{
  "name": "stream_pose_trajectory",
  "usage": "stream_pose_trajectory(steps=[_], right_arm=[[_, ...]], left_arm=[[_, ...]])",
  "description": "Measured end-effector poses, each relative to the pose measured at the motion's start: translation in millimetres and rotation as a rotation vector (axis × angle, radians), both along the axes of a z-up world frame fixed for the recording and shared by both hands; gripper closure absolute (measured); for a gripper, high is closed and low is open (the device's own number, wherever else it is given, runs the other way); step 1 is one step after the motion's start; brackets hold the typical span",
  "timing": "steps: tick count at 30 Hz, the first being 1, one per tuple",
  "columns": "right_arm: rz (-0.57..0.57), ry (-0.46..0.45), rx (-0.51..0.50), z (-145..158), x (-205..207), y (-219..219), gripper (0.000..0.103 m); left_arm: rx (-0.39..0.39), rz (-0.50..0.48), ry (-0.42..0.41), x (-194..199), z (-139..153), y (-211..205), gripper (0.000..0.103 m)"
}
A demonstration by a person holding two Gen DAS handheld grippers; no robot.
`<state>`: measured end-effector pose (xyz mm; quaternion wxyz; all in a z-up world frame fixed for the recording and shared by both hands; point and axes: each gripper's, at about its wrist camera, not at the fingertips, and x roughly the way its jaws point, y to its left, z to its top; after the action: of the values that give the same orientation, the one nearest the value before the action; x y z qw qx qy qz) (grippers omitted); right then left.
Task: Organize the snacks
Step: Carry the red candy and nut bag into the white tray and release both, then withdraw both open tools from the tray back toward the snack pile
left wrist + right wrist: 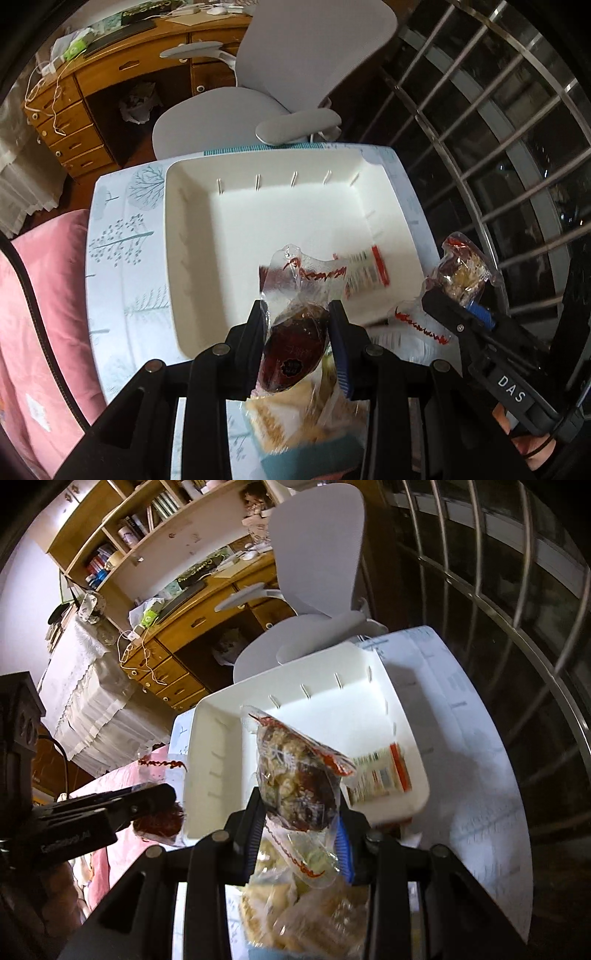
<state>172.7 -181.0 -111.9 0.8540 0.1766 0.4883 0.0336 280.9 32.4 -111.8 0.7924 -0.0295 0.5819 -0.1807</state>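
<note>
Both tongs are gripping a snack each. Our left tongs (297, 325) are clamping a dark red wrapped snack (291, 350) across its belly, the crimped clear end of the wrapper standing up past the fingertips. Our right tongs (299, 812) are pinching a clear packet of brownish, lumpy snack (295, 779), also held by its middle so the sealed ends are hanging free. We judge that the mid-body grip is keeping the slippery film from sliding out.

We are holding both packets over the near edge of the white bin (192, 221), which is sitting on the counter (122, 258) with its tree-patterned cover. One snack with a red edge and a printed label (364, 271) is already lying in the bin's near right corner, so the bin is plainly serving as the collecting place. Most of its floor is showing bare.

Below the tongs, a heap of pale, crumbly wrapped snacks (306, 915) is waiting in a teal box (314, 458), probably the supply we are drawing from.

Both tongs are pointing steeply down, which suits a drop into the bin. Both packets are hanging close together, so we are watching that they do not snag.
</note>
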Motion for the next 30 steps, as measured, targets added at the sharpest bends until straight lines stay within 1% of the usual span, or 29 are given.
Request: stream_pose_trajectory(steps=[4,8,9,11,12,13,18,24,30], right_arm=[[0.007,-0.005,0.003,-10,15,-6,0.069],[0.007,0.002,0.005,-18,23,-13,0.069],[0.005,0.000,0.011,-19,24,-15,0.069],[0.003,-0.005,0.017,-20,26,-19,0.069],[0.003,-0.006,0.018,-21,27,-20,0.069],[0.005,-0.002,0.023,-23,28,-22,0.068],[-0.027,0.037,0.046,-29,26,-30,0.068],[-0.042,0.039,0.054,-27,14,-28,0.068],[-0.053,0.044,0.051,-25,-6,-22,0.068]], left_arm=[[-0.032,0.036,-0.005,14,-19,-2,0.072],[-0.049,0.048,-0.009,21,-29,-4,0.072],[-0.051,0.045,-0.010,22,-30,-3,0.070],[-0.046,0.041,-0.006,23,-34,-6,0.061],[-0.043,0.047,-0.005,24,-36,-6,0.045],[-0.041,0.058,-0.005,23,-37,-5,0.031],[-0.042,0.074,0.011,18,-37,-2,0.030],[-0.040,0.070,0.015,4,-35,5,0.030],[-0.054,0.050,0.013,-20,-33,14,0.030]])
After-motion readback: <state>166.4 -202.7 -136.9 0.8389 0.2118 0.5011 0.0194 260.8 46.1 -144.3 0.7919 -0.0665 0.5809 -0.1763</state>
